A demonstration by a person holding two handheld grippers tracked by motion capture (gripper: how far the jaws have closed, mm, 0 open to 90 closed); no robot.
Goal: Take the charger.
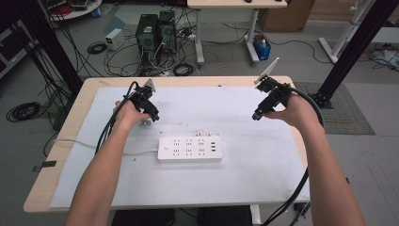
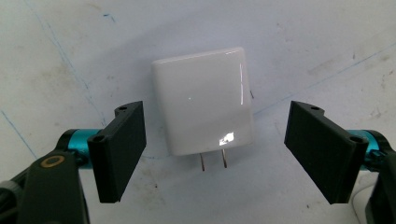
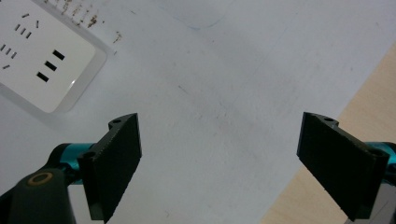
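A white plug-in charger (image 2: 203, 107) lies flat on the white mat, its two metal prongs pointing toward the camera in the left gripper view. My left gripper (image 2: 215, 154) stands open with one jaw on each side of the charger, not touching it. In the high view the left gripper (image 1: 149, 113) hovers over the mat's back left, and a sliver of the charger (image 1: 146, 123) shows beneath it. A white power strip (image 1: 190, 149) lies at the mat's middle. My right gripper (image 1: 256, 116) is open over the back right of the mat, nothing between its jaws (image 3: 219, 163).
The white mat (image 1: 263, 165) covers most of the wooden table (image 1: 75, 122). The power strip's end (image 3: 42, 60) lies at the upper left of the right gripper view, and the table's bare edge (image 3: 355, 93) at its right. Computers and cables stand on the floor behind the table.
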